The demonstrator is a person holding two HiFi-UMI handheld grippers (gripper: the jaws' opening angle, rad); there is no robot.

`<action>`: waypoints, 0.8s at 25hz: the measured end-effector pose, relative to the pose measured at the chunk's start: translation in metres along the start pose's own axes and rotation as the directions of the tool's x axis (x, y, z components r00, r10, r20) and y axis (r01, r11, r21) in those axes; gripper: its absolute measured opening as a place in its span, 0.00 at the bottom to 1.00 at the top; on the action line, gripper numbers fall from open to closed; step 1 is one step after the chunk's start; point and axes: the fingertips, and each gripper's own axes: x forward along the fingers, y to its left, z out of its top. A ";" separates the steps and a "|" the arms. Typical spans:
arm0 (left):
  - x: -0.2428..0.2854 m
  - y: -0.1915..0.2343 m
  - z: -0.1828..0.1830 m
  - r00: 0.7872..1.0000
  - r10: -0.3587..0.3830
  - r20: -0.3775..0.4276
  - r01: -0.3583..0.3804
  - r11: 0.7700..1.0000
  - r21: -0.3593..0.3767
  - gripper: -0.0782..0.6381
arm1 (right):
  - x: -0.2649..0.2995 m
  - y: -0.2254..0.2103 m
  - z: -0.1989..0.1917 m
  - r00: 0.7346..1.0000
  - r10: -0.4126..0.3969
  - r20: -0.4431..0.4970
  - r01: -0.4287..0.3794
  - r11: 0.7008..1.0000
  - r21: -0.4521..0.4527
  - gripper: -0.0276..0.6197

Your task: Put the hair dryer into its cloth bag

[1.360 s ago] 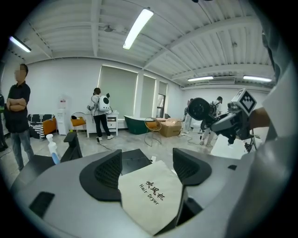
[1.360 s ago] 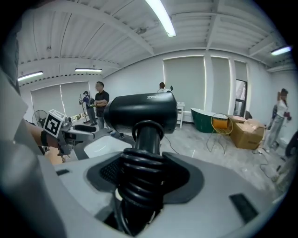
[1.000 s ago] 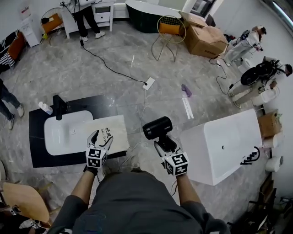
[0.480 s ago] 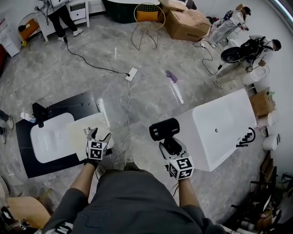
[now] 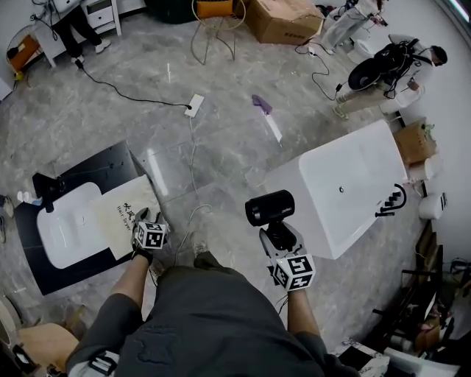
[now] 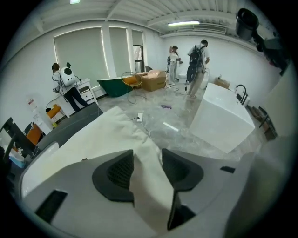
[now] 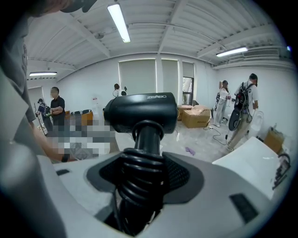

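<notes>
The cream cloth bag with black print lies flat on the black counter beside the white basin. My left gripper is down at the bag's near edge. Its jaws have just been closing, and in the left gripper view a raised fold of the cloth bag is pinched between the pads of the left gripper. The black hair dryer is held up over the floor, barrel on top. My right gripper is shut on its handle. In the right gripper view the hair dryer fills the middle, its coiled cord bunched inside the right gripper.
The black counter carries a white basin and a dark faucet. A large white tub block stands to the right. A power strip with its cable lies on the floor. A cardboard box and people are farther off.
My left gripper has dropped onto the bag's near edge and its jaws have narrowed onto a fold of cloth. The right gripper still holds the dryer, carried sideways.
</notes>
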 end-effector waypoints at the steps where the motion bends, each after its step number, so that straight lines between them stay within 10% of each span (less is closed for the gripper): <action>1: 0.001 0.000 -0.002 1.000 0.008 -0.004 -0.008 1.000 0.011 0.34 | 0.000 -0.002 -0.001 1.000 -0.002 -0.003 0.002 1.000 0.004 0.41; 9: -0.011 0.001 0.013 0.998 0.030 0.057 -0.028 0.999 -0.042 0.14 | 0.014 -0.007 0.005 1.000 0.026 -0.008 -0.026 1.000 0.002 0.41; 20: -0.058 0.018 0.033 0.986 0.012 0.169 0.003 0.996 -0.088 0.13 | 0.053 0.020 0.022 0.991 0.132 -0.024 -0.133 0.989 -0.063 0.41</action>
